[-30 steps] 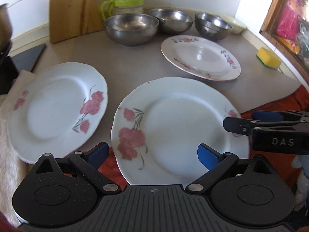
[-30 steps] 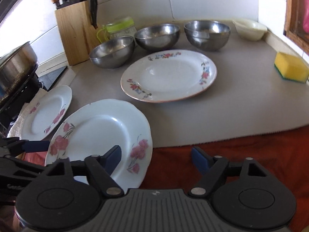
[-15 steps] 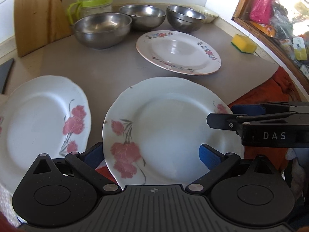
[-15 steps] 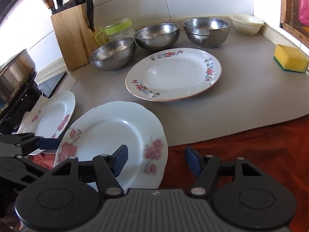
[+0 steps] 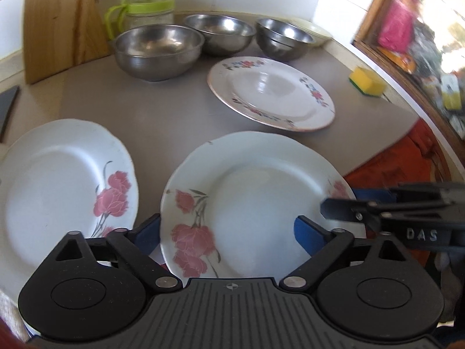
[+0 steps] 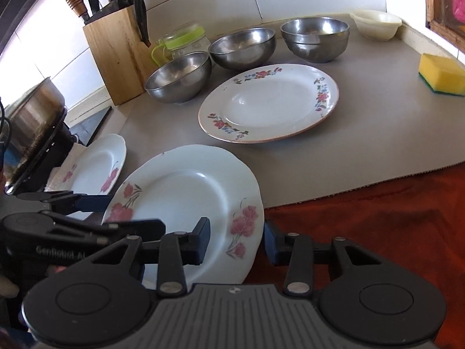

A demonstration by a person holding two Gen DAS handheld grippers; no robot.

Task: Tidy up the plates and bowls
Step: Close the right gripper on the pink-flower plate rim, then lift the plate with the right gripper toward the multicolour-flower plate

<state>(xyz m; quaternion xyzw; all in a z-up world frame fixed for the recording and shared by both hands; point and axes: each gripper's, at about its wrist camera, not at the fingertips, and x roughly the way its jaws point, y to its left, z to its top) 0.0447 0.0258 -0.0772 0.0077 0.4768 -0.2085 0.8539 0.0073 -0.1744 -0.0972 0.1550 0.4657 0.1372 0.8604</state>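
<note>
A white plate with pink flowers (image 5: 255,203) lies near the counter's front edge, also in the right wrist view (image 6: 186,200). My left gripper (image 5: 226,232) is open, its fingers either side of the plate's near rim. My right gripper (image 6: 237,240) is open, with its fingers straddling the plate's right rim. A second pink-flower plate (image 5: 61,180) lies to the left. A larger plate with a floral border (image 6: 270,101) lies behind. Three steel bowls (image 6: 244,46) stand in a row at the back.
A knife block (image 6: 116,55) and a green-lidded glass jar (image 6: 180,43) stand at the back left. A cream bowl (image 6: 376,23) and a yellow sponge (image 6: 441,74) are at the right. A pot (image 6: 32,110) is far left. Red cloth (image 6: 377,218) covers the front edge.
Both grippers have closed in on the front plate; the right gripper's fingers have narrowed around its right rim. The left gripper has shifted a little right.
</note>
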